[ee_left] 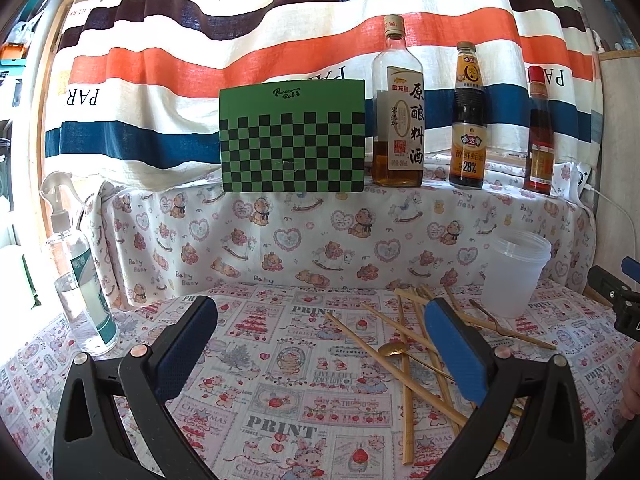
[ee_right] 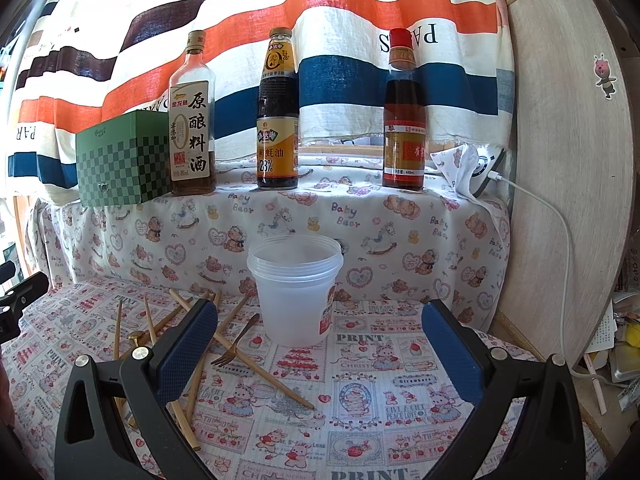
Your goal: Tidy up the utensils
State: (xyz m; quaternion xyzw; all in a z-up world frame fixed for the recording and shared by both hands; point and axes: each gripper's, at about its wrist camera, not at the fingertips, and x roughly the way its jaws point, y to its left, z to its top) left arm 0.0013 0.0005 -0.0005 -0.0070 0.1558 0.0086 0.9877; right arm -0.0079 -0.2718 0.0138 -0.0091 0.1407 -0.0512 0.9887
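Note:
Several wooden chopsticks point(ee_left: 404, 360) lie scattered and crossed on the patterned tablecloth, with a gold spoon point(ee_left: 394, 349) and a gold fork point(ee_left: 496, 322) among them. Behind them stands a translucent plastic cup point(ee_left: 516, 272), upright and holding nothing. My left gripper point(ee_left: 320, 344) is open above the cloth, its right finger over the chopsticks. The right wrist view shows the cup point(ee_right: 296, 288) dead ahead, the fork point(ee_right: 236, 342) and chopsticks point(ee_right: 224, 344) at the left. My right gripper point(ee_right: 320, 344) is open with nothing between its fingers; the chopsticks pass under its left finger.
A raised ledge at the back carries a green checkered box point(ee_left: 292, 136) and three sauce bottles point(ee_left: 398, 112) point(ee_left: 468, 120) point(ee_left: 540, 132). A clear spray bottle point(ee_left: 80, 272) stands at the left. A wooden panel point(ee_right: 560, 160) and white cable point(ee_right: 560, 232) bound the right side.

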